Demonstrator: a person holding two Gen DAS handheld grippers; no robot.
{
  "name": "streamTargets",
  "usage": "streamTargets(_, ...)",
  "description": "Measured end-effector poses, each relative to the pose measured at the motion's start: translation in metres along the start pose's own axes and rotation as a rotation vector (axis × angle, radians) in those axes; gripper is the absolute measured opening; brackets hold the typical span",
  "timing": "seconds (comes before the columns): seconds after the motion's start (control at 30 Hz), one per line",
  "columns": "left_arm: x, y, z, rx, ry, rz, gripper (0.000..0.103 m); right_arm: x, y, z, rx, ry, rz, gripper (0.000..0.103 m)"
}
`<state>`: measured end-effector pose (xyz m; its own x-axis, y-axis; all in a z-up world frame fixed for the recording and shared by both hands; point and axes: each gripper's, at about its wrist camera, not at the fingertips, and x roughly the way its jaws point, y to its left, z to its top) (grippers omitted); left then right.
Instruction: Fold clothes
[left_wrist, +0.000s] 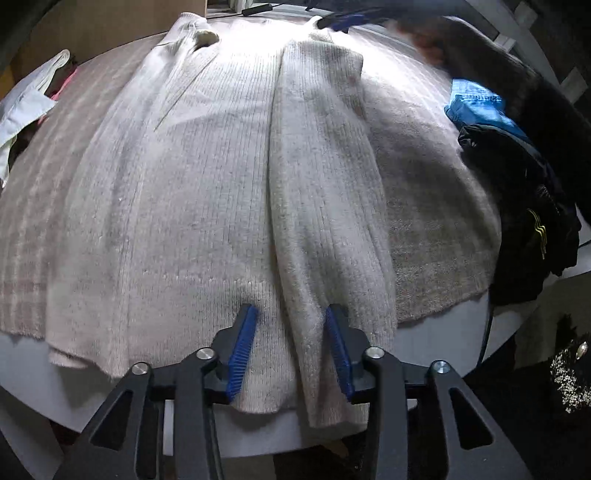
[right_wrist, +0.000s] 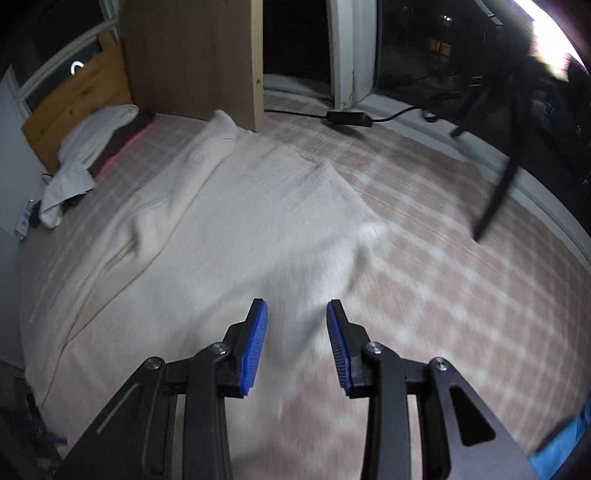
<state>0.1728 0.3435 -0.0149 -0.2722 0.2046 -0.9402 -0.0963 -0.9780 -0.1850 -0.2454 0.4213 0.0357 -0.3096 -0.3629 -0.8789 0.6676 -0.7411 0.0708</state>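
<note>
Sweater fold, sleeve already lying in.
Sweater (left_wrist: 192, 177) lying flat on blanket, long axis running near-far; left tool (left_wrist: 291, 347) hovering open and empty at near hem, right tool (right_wrist: 297, 343) open, empty, farther.

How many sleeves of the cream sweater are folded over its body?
1 for sure: the right sleeve lies lengthwise on the sweater, its cuff between the left gripper's open jaws. The other sleeve is unclear.

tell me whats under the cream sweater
The cream knit sweater lies on a pink checked blanket, which shows around it. Its hem hangs over the white table edge. Whatever sits directly beneath the knit is covered.
</note>
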Motion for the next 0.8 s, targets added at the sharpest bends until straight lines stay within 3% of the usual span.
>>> streamTargets(0.03,-0.001,0.003,-0.001,-0.010,0.009,-0.006,0.008,0.013,-0.002,0.008,-0.007,0.009,-0.014,0.033)
streamTargets(0.1,-0.007,0.010,-0.002,-0.030,0.021,-0.014,0.004,0.034,-0.004,0.008,-0.035,0.056,-0.107,0.037)
streamTargets(0.23,-0.030,0.024,-0.001,-0.060,0.002,-0.025,0.005,0.005,-0.010,0.002,0.026,0.016,-0.126,0.037)
streamTargets(0.27,-0.032,0.025,-0.003,-0.061,-0.001,-0.015,0.007,-0.007,-0.007,-0.004,0.034,-0.002,-0.110,0.037)
streamTargets(0.33,-0.033,0.028,-0.004,-0.073,0.005,-0.003,0.023,-0.030,0.002,-0.017,0.045,-0.037,-0.074,0.039)
streamTargets(0.43,-0.030,0.023,-0.004,-0.074,-0.002,-0.025,0.023,-0.057,0.028,-0.045,0.003,-0.062,0.017,0.039)
streamTargets(0.57,-0.010,0.011,-0.004,-0.054,0.038,-0.070,0.025,-0.045,0.051,-0.078,-0.044,0.002,0.056,0.039)
streamTargets(0.6,-0.009,0.010,-0.004,-0.049,0.040,-0.067,0.020,-0.036,0.052,-0.083,-0.037,0.022,0.043,0.039)
streamTargets(0.63,-0.008,0.010,-0.003,-0.045,0.037,-0.061,0.005,-0.032,0.050,-0.084,-0.029,0.030,0.039,0.039)
streamTargets(0.8,-0.030,0.021,-0.006,-0.055,-0.014,0.062,0.007,-0.021,0.041,-0.085,0.003,0.055,0.020,0.041)
